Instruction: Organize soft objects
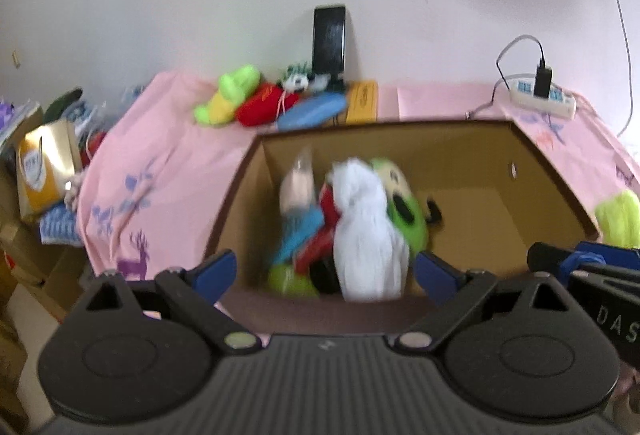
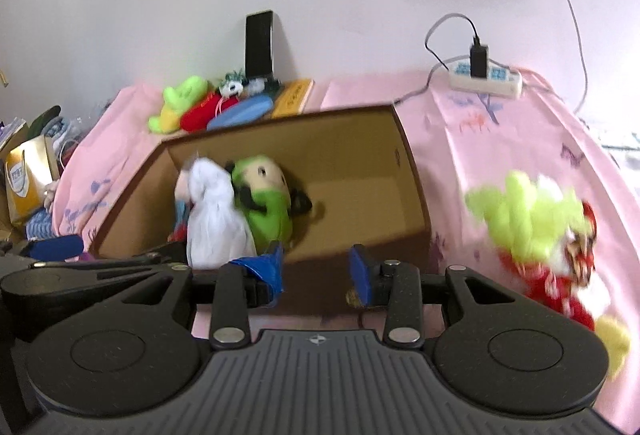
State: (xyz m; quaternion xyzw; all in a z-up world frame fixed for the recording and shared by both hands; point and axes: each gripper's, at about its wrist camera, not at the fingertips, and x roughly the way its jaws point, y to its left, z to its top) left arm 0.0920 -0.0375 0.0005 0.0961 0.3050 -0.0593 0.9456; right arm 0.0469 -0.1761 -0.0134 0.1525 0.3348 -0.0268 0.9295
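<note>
Nearest the lens, left gripper [image 1: 322, 273]: blue pads spread wide, nothing between them, hovering over the near rim of the box [image 1: 460, 155]. Right gripper [image 2: 316, 269] likewise parted, narrower gap, empty, just before the box's near wall.

Left to right in the left view: gift bag [image 1: 42, 171] and clutter off the cloth edge; pink cloth [image 1: 160, 163] draped over the surface; at the back by the wall, a row of toys [image 1: 248, 101] with long axes slanting down to the left, then a phone [image 1: 329, 41] standing upright, then a yellow packet [image 1: 362, 103]. Inside the box, packed against the left wall: white cloth [image 1: 366, 231] standing nearly upright, long axis vertical, a green doll [image 1: 404, 203] just right of it, head toward the far wall, red and blue pieces beside them, too blurred to name. Right half of the box floor bare cardboard. Power strip [image 1: 544, 99] far right at the back, charger plugged in.

Only a yellow-green sliver of plush [image 1: 618, 219] at the left view's right edge; in the right view, shown whole as a green-and-red plush [image 2: 536, 235] lying on the cloth right of the box, outside it, blurred, long axis running down to the right. Left gripper's blue pad [image 2: 56, 247] visible at the right view's left edge.
</note>
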